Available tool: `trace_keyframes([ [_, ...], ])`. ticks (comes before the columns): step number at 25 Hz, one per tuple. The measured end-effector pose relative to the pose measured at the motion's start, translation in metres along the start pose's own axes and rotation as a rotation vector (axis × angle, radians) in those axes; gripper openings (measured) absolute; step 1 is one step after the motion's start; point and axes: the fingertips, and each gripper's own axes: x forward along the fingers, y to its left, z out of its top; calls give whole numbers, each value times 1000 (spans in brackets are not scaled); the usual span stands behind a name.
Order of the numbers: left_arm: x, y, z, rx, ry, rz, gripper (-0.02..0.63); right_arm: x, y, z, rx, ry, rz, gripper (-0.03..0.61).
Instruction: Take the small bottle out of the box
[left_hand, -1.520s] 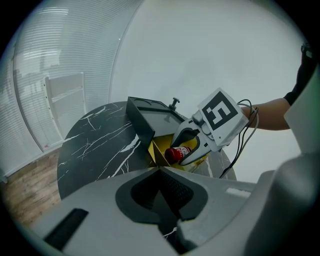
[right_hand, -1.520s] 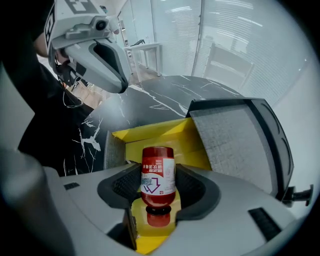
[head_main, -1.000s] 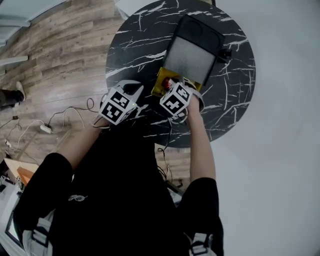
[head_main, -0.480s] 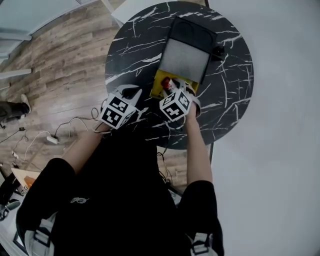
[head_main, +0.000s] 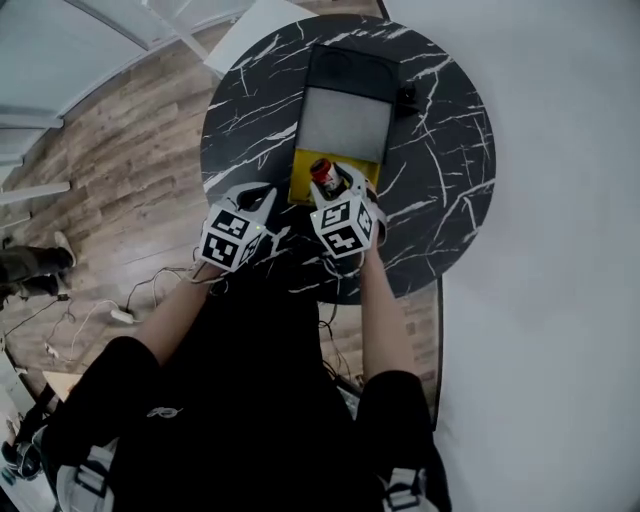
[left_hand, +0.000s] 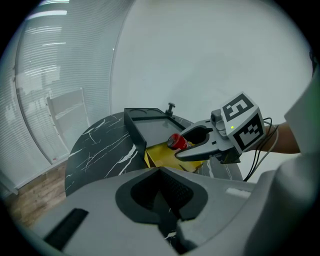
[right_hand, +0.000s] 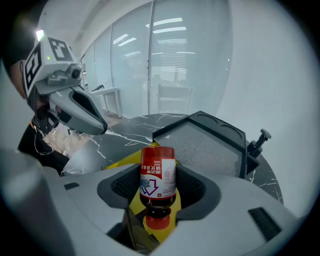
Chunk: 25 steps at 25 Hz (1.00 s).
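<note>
A small brown bottle (right_hand: 157, 182) with a red-and-white label and a red cap is held cap toward the camera between the jaws of my right gripper (right_hand: 159, 192), which is shut on it. The bottle (head_main: 322, 173) sits just over the open yellow box (head_main: 303, 187) at the table's near side. From the left gripper view the bottle (left_hand: 176, 141) shows in the right gripper (left_hand: 197, 142), above the yellow box (left_hand: 162, 155). My left gripper (left_hand: 167, 197) is shut and holds nothing. It hovers left of the box (head_main: 262, 200).
A round black marble table (head_main: 250, 110) carries a dark tray (head_main: 345, 60) with a grey panel, right behind the yellow box. A small black knob (head_main: 405, 97) stands at the tray's right side. Wooden floor with cables lies to the left.
The right gripper, with the bottle in it, has come up a little from the yellow box, and more of the bottle shows. The left gripper has stayed beside the box.
</note>
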Motion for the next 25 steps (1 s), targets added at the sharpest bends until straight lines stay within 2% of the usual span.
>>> trace_keyframes([
  [10,-17,-6,42,71,-98,58,-3,-53,-20,33,148,-243,-157,212],
  [19,-34,-24,68,89,-182,24,-3,-109,-5,63,262,-399,-313,212],
  [25,-68,-34,90,140,-291,5,-3,-155,2,86,326,-504,-419,212],
])
